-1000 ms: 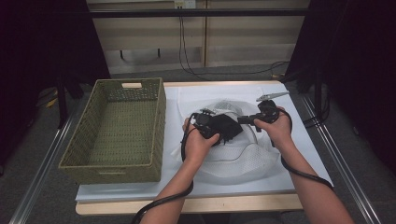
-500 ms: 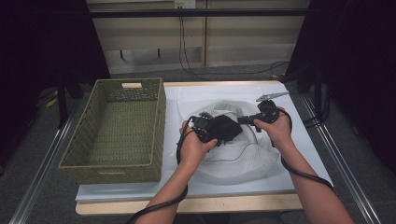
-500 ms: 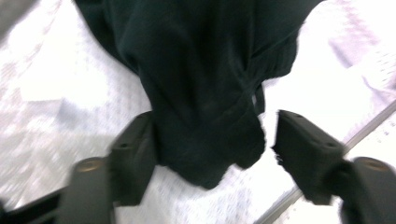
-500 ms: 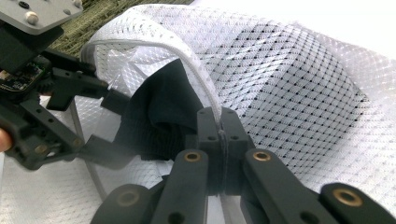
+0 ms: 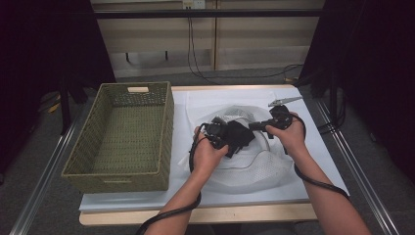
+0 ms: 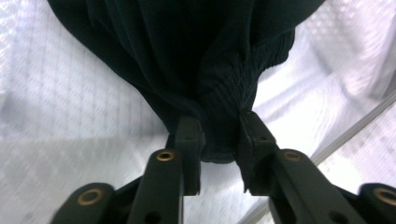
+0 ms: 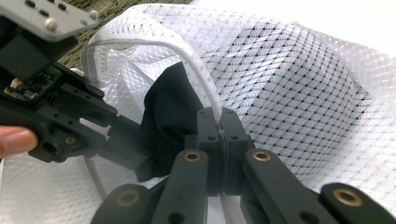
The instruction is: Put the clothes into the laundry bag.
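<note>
- Landmark: the white mesh laundry bag [image 5: 254, 161], lying flattened on the white-covered table [image 5: 313, 147]. All places below are given against it.
- My left gripper [image 6: 219, 140] sits over the bag's upper left part. Its jaws have just been closing, and the dark, soft ribbed-knit garment [image 6: 196, 60] is bunched between them. The pads press into the fabric on both sides, so I call it clamped on the garment.
- In the left gripper view the dark cloth hangs away from the jaws in folds, with a ribbed band beside the right pad and white mesh behind it on both sides.
- My right gripper [image 7: 219, 135] is at the bag's upper right part, jaws together on the bag's white piped rim [image 7: 205, 79]. The piping runs straight into the seam between the two pads.
- In the right gripper view the rim arches up and left from my jaws, and the dark garment [image 7: 170, 107] lies just under that arch, at the bag's mouth. Whether it is partly inside I cannot tell.
- My left hand [image 5: 208, 152] and right hand [image 5: 288, 137] are both over the bag, near each other.
- Green-brown woven rectangular basket [image 5: 122, 134] stands left of the bag, just beside it, not touching as far as I can see.
</note>
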